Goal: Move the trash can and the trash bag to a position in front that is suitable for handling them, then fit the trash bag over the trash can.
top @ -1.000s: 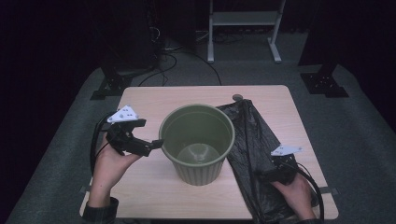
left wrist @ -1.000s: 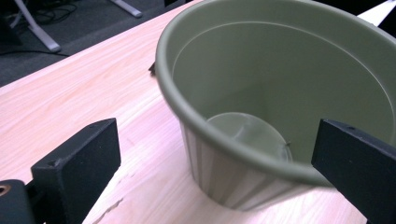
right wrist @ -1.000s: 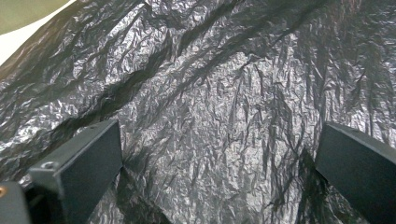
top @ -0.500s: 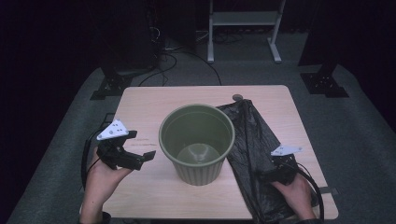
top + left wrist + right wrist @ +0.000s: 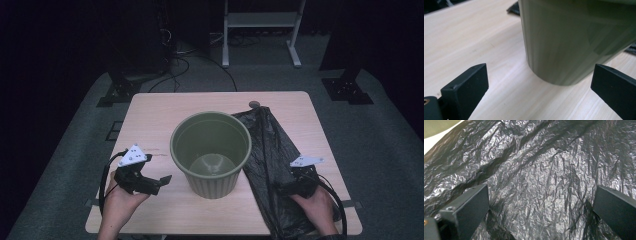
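Observation:
An empty olive-green plastic bin [image 5: 211,150] stands upright in the middle of the wooden table [image 5: 165,110]. A crumpled black plastic bag [image 5: 272,160] lies flat on the table to the bin's right. My left gripper [image 5: 162,181] is open, low over the table to the left of the bin and pointed at its base [image 5: 564,50]; its jaws stand wide apart and hold nothing. My right gripper [image 5: 285,189] is open just above the black bag [image 5: 541,182], jaws spread over the wrinkled plastic without pinching it.
The table's front edge lies just under both hands. A small round disc [image 5: 254,105] sits at the bag's far end. Beyond the table are dark stands [image 5: 120,90], cables and a white frame [image 5: 260,30] on the grey floor.
My left gripper has drawn back from the bin's rim, moving left and toward the table's front edge. The right gripper has stayed over the bag.

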Available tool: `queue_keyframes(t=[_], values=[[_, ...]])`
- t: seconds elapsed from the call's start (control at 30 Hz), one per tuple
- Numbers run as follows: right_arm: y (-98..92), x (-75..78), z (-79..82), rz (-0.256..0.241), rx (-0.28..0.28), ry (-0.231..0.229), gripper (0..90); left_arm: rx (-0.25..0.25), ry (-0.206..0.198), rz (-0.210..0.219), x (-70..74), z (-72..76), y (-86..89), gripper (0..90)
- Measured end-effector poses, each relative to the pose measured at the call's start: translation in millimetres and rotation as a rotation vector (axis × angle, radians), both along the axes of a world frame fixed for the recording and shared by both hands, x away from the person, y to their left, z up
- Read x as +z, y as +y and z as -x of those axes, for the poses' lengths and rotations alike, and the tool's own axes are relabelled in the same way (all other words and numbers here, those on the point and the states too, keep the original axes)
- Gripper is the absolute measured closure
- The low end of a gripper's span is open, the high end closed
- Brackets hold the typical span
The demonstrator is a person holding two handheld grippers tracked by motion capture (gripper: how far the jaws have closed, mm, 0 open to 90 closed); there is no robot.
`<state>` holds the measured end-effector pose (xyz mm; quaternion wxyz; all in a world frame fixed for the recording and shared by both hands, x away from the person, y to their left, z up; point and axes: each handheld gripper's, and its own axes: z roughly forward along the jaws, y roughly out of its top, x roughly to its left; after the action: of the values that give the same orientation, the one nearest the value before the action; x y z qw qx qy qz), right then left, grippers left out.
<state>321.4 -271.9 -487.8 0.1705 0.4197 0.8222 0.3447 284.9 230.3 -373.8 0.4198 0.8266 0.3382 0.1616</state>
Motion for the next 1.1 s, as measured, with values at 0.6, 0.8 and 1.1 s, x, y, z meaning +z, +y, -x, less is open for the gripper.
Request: queue_keyframes(t=[0.6, 0.8, 1.1], values=[[0.1, 0.0, 0.0, 0.000, 0.000, 0.000, 0.0, -0.014, 0.041, -0.056, -64.2, -16.6, -12.7, 0.1], [0.1, 0.0, 0.1, 0.000, 0.000, 0.000, 0.0, -0.023, 0.055, -0.079, -80.9, -18.1, -16.4, 0.1], [0.0, 0.0, 0.0, 0.000, 0.000, 0.000, 0.0, -0.041, 0.088, -0.094, -99.5, -18.8, -18.0, 0.0]])
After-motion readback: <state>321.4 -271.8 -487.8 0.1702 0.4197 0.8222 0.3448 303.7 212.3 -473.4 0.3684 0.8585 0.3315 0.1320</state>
